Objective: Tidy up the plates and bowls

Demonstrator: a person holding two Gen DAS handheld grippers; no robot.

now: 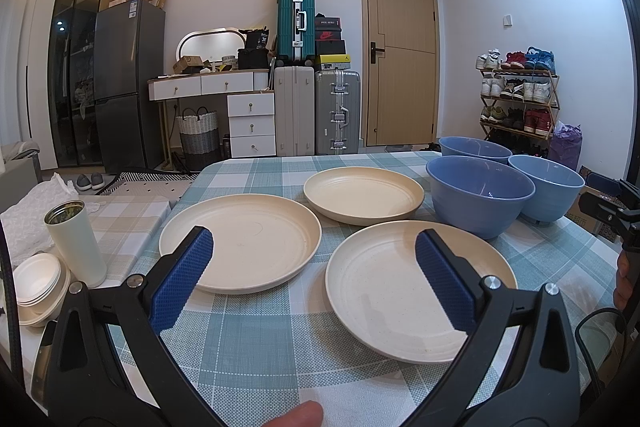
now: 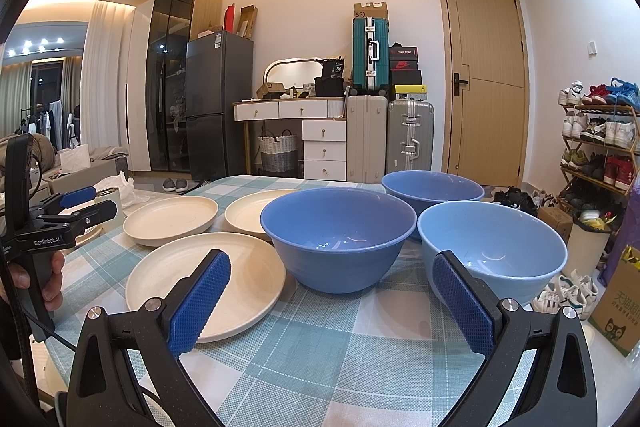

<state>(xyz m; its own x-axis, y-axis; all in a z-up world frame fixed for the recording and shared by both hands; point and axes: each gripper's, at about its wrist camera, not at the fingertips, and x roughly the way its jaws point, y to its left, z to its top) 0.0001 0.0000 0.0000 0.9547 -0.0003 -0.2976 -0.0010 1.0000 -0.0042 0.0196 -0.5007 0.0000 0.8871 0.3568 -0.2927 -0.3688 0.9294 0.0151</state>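
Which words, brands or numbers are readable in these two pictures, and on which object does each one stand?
"GenRobot.AI": on the left gripper, as the right wrist view shows it.
"SF": on the cardboard box above the teal suitcase.
"36": on the black bag on the desk.
Chinese characters on the green carton, fridge sticker, shoebox labels: too small or blurred.
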